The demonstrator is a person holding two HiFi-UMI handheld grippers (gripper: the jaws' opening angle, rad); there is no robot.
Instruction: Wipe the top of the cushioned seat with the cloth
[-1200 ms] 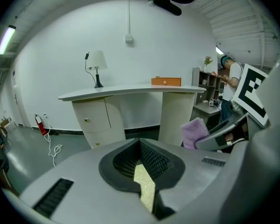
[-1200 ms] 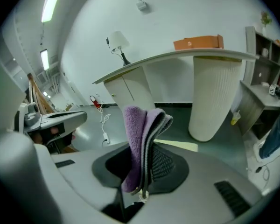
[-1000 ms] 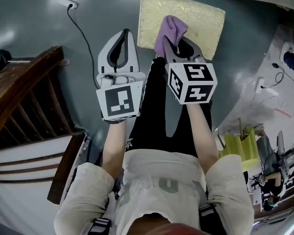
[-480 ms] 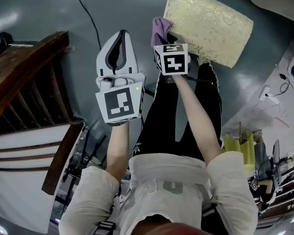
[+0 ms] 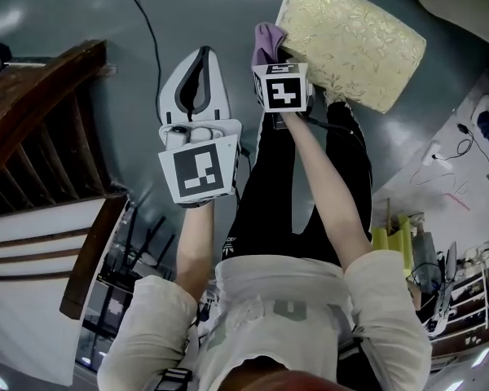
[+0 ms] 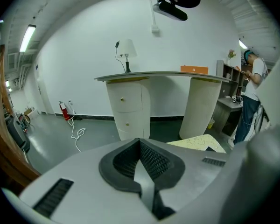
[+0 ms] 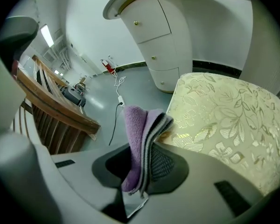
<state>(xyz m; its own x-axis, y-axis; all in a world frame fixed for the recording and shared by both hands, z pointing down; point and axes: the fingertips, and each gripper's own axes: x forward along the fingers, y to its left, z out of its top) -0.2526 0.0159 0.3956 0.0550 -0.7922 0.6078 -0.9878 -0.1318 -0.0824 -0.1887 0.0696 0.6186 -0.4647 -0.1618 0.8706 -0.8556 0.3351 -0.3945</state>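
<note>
The floor point(image 5: 187, 6) under both tongs is smooth grey and glossy. A dark wooden stair rail point(image 5: 33, 137) runs off to the left of my left tongs point(image 5: 200, 55), and a black cable point(image 5: 147, 31) trails across the floor just ahead of them. Straight beyond the left tongs stands a white curved counter point(image 6: 130, 111) with a lamp point(image 6: 127, 50) on it, against a white wall. Those jaws are pressed together with nothing between them.

My right tongs point(image 7: 142, 146) are clamped on the purple cloth point(image 7: 137, 129), which stands up folded between the pads. The cushioned seat point(image 5: 350, 39), pale gold with a leaf pattern, lies ahead and to the right of these tongs. The cloth meets it at its near left edge rather than on the top.

A second ago the cloth lay on the seat's top, near the middle of its front edge. It has since slid off to that left corner. My left tongs have kept their place.
</note>
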